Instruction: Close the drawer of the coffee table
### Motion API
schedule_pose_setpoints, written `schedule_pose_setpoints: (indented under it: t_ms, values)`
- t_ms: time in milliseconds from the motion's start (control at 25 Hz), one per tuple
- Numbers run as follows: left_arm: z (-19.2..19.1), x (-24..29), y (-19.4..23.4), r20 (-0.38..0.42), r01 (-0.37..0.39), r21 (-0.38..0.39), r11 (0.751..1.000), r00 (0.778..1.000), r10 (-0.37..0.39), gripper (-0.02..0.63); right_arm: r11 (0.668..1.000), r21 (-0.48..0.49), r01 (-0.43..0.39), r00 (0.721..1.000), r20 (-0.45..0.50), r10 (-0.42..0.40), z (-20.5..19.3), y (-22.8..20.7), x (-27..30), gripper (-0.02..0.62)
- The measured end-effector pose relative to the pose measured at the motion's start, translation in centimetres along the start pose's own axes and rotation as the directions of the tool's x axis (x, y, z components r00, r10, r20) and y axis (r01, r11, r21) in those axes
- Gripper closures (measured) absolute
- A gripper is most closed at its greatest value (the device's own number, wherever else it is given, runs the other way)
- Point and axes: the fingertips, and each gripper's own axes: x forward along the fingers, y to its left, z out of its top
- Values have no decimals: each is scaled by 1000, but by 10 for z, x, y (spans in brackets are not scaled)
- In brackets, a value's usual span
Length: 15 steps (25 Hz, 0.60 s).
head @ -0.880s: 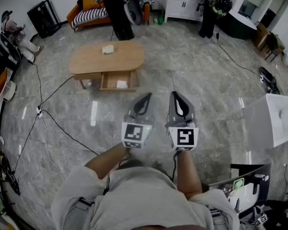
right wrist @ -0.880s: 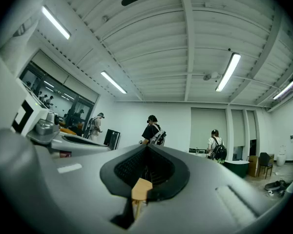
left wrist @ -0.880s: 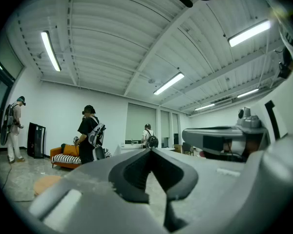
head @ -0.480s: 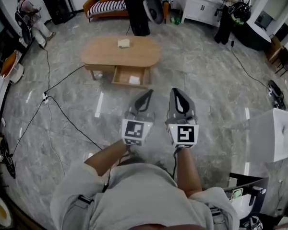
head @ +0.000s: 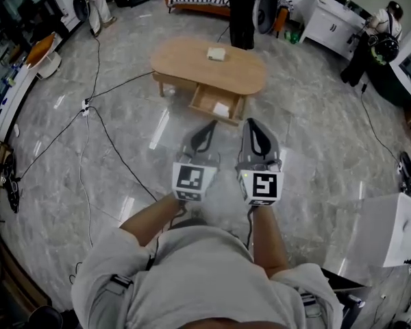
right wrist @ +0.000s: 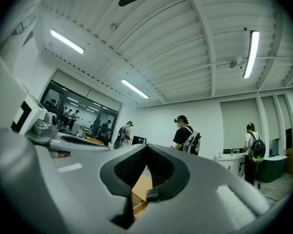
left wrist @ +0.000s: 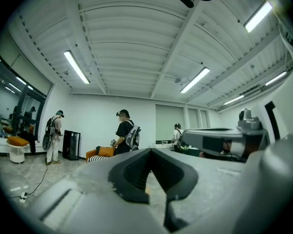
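The left gripper (head: 211,125) has its jaws pressed together with nothing between them; the left gripper view shows the two dark pads (left wrist: 132,172) meeting at their tips over bare floor. The right gripper (head: 252,123) is closed in the same way and also holds nothing. In the right gripper view its pads (right wrist: 162,172) meet at the tip, and pale wood of the coffee table (right wrist: 141,189) shows beyond them. Both grippers are held side by side, close together, pointing away from the person and touching nothing.

The coffee table (head: 185,60) stands on the grey marble floor (head: 123,156) beyond the grippers. Its drawer (head: 205,100) is pulled out toward the person, and a small white item (head: 221,110) lies in it. The drawer's near edge is just beyond the two gripper tips in the head view, a little to the left of the gap between them, but apart from them. A small box (head: 216,53) sits on the tabletop.

Compared with the earlier frames, the table and drawer have come nearer and shifted from the far left to almost straight ahead of the grippers. The drawer is as far out as before, and both grippers have kept their closed jaws and their place in front of the person.
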Motion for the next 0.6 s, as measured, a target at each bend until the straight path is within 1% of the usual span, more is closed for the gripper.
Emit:
schedule_pose_setpoints:
  t_ms: [240, 360, 600]
  values:
    - [-11, -3, 32, -32, -10, 6, 1000, 999, 10, 584, 1000, 13, -8, 1000, 0, 8, -1, 21, 21, 589]
    - [-15, -3, 50, -30, -16, 0, 1000, 999, 16, 584, 1000, 9, -5, 1000, -11, 5, -8, 31, 32, 589]
    - [-26, 18, 64, -51, -6, -20, 1000, 999, 5, 584, 1000, 7, 7, 999, -40, -6, -21, 22, 48, 589]
